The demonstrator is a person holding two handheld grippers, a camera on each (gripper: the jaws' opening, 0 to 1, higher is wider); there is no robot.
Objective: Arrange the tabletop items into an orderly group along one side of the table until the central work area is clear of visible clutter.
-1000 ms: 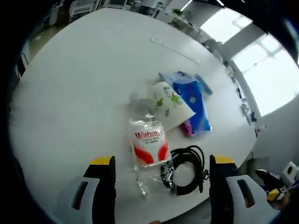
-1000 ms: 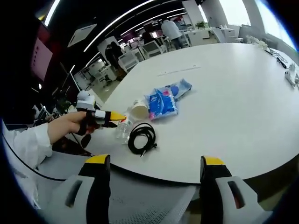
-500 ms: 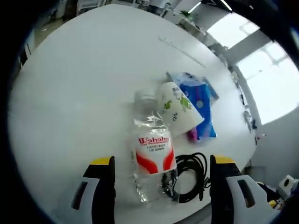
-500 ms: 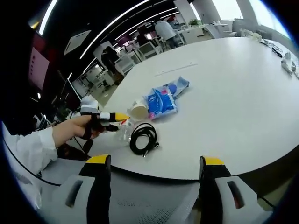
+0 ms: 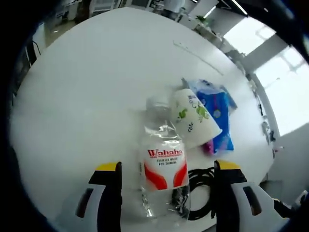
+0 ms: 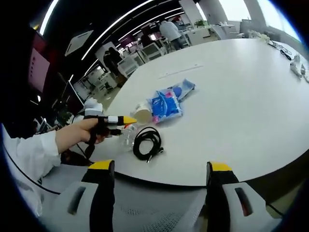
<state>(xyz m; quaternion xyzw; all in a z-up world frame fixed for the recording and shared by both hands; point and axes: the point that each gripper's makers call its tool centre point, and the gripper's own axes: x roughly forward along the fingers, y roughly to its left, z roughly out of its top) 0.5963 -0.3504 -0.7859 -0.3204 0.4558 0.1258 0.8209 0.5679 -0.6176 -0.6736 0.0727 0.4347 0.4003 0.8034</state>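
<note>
Straddling the water bottle (image 5: pixel 163 166) with wide, empty jaws, the left gripper (image 5: pixel 166 186); right gripper (image 6: pixel 157 188) equally wide, holding nothing.

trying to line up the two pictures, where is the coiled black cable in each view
Left gripper view: the coiled black cable lies low and right of centre, beside the base of the water bottle, between the open jaws.
Right gripper view: the cable lies left of centre, near the table edge.
Shared landmark: the blue tissue pack.
</note>
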